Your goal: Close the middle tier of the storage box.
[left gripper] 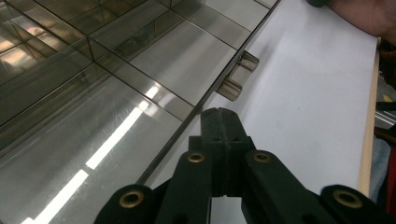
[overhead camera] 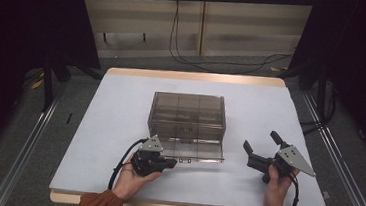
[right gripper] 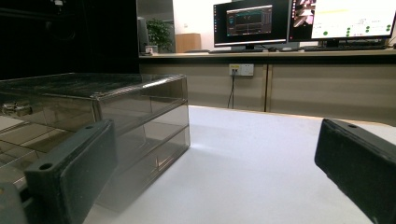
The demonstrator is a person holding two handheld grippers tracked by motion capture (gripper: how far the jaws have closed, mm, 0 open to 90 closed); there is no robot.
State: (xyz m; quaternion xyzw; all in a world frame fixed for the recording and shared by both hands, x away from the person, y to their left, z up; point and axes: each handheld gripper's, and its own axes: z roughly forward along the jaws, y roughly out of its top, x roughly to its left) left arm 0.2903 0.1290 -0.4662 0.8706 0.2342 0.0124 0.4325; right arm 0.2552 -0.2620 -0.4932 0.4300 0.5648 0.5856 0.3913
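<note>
- Left gripper [overhead camera: 164, 162] — jaws pressed together with nothing between them, tips just beside the front lip of the lowered flap [overhead camera: 194, 150] of the smoky plastic box [overhead camera: 188, 114]. It's the nearer one; the flap's latch tab [left gripper: 238, 74] lies ahead of it along that edge.
- Right gripper [overhead camera: 262, 146] — jaws spread wide and empty, off to the box's right side, apart from it.
- The box stands mid-table [overhead camera: 121, 102], long axis running left to right.

You've got one smoky clear organizer box [overhead camera: 187, 118], one table [overhead camera: 121, 97], two grippers, and two monitors [right gripper: 250, 23] behind.
</note>
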